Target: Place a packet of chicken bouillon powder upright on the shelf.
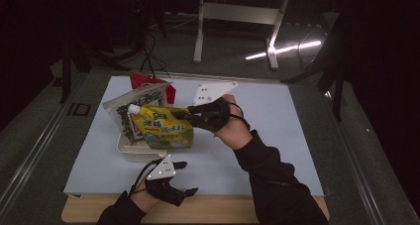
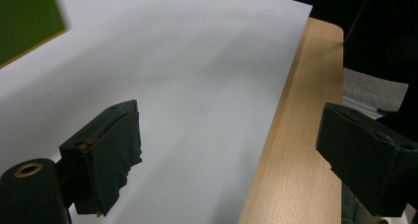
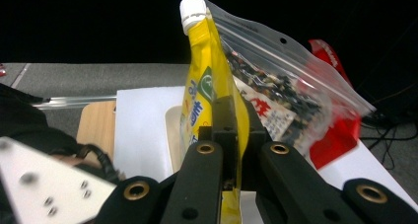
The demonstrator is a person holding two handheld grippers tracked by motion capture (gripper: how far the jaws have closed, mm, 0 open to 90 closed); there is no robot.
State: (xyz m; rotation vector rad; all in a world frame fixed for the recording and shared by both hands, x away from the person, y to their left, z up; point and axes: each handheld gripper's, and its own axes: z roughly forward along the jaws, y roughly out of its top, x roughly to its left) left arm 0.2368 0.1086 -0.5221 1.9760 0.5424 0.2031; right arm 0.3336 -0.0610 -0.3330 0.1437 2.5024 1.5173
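White sheet [image 1: 277, 136] on table; right gripper [image 3: 227, 135] jaws clamp yellow spout pouch [image 3: 202, 86], print unreadable; left gripper [image 2: 229, 150] jaws wide, empty.

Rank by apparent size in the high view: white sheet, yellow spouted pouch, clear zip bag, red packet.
1. white sheet
2. yellow spouted pouch and clear zip bag: overlapping, too alike to rank
3. red packet, mostly hidden

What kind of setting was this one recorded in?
Probably a dim lab or workshop recording station: a wooden table covered with a white sheet, a metal-framed desk behind, and cables on the floor.
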